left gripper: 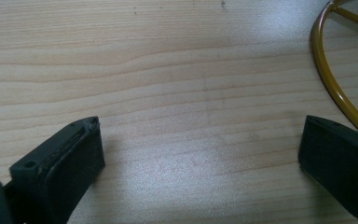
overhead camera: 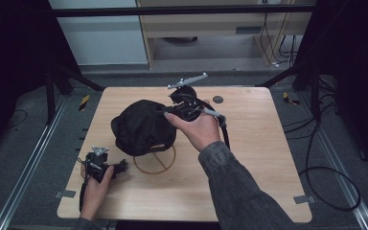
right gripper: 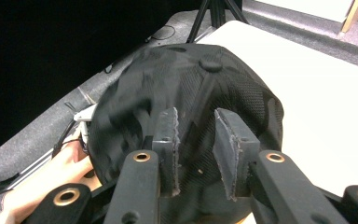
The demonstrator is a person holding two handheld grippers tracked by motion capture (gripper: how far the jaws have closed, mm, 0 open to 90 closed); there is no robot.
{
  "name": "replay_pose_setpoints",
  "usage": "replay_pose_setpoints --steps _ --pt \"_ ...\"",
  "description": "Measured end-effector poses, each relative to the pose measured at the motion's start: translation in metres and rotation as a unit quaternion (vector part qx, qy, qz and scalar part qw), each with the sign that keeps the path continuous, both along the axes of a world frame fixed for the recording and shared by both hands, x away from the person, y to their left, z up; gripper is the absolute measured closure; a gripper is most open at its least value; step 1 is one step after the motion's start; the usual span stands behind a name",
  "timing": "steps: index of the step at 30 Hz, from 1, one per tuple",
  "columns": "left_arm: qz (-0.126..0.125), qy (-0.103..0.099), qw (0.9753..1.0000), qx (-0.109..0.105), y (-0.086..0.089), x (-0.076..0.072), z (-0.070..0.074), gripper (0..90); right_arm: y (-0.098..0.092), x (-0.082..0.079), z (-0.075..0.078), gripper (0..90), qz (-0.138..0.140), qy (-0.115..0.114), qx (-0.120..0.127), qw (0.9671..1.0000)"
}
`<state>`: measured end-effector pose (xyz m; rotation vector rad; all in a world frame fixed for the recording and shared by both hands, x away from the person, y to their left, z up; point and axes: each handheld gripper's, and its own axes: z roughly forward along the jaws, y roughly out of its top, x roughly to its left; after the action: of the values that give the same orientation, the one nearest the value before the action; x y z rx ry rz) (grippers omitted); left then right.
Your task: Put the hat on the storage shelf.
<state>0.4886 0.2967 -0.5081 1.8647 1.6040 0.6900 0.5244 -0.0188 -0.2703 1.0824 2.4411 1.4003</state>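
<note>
plainly, at centre frame, right hand-held gripper (overhead camera: 172,111) nearly closed, pinching black cap (overhead camera: 141,127): soft, light, collapsible; stiff brim grips better. left hand-held gripper (overhead camera: 120,165) wide open, empty, on surface (overhead camera: 249,158).

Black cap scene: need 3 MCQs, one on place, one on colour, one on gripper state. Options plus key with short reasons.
1. Where is the black cap?
A. on the floor
B. over the far part of the yellow wire ring on the table
C. at the table's right edge

2. What colour is the ring?
A. yellow
B. red
C. white

3. How are the left gripper's fingers?
A. closed on the cap
B. closed on the ring
C. wide apart, nothing between them

Key: 1 B, the high view shows the cap covering the ring's far side. 2 A, the ring's rim is yellow in the left gripper view. 3 C, bare wood shows between the fingers.
</note>
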Motion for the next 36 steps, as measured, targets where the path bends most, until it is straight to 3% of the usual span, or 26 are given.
replay_pose_setpoints --steps 24,36 --pt "0.0 -0.001 1.0 0.0 0.0 0.0 0.0 0.0 -0.017 -0.007 0.0 68.6 0.004 0.005 0.018 0.9998" --pt "0.0 -0.001 1.0 0.0 0.0 0.0 0.0 0.0 -0.045 -0.013 0.001 64.9 -0.017 -0.008 0.021 0.9996"
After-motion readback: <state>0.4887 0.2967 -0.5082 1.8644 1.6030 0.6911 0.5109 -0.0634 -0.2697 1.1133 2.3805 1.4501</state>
